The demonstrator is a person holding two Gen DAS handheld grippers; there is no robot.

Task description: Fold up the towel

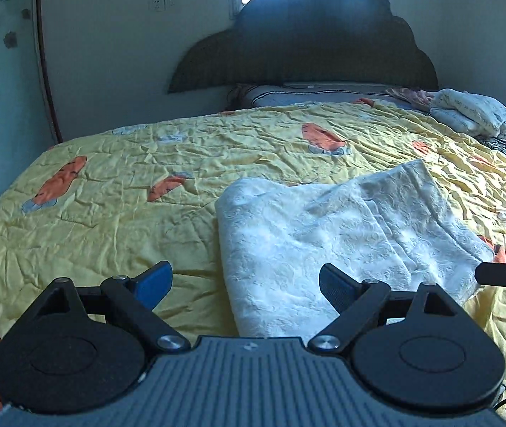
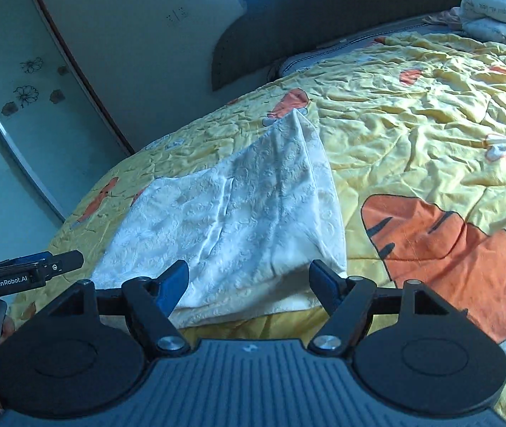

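Left gripper (image 1: 244, 284) with jaws wide apart and nothing between the pads, only the near left edge of the towel (image 1: 324, 235) lying just ahead of and below the gap. Right gripper (image 2: 249, 284) likewise apart, hovering over the towel's near edge without clamping it. Towel itself: white, embossed, loosely doubled over with a raised ridge down the middle, spread on the yellow quilt (image 1: 110, 220) with its far corner pointing away from both sets of jaws. No grip on the cloth at present, so the fold looks unfinished or awaiting a fresh pinch. Likely trouble from here: closing on only the top layer, leaving the lower layer behind and skewing the fold; catching a pleat of the crumpled quilt along with the towel, since both lie flush right under the jaws; uneven pinches at the two near corners, dragging the cloth crooked; the ridge in the middle setting into a crease if pressed flat as it lies. Also some risk of the two tools colliding, each visible just beside the other's jaws. Readable writing: "GenRobot.AI" on the side of the left tool, seen at the left of the right jaws; print on the folded bedding (image 1: 469, 110) far beyond the jaws too small to read.
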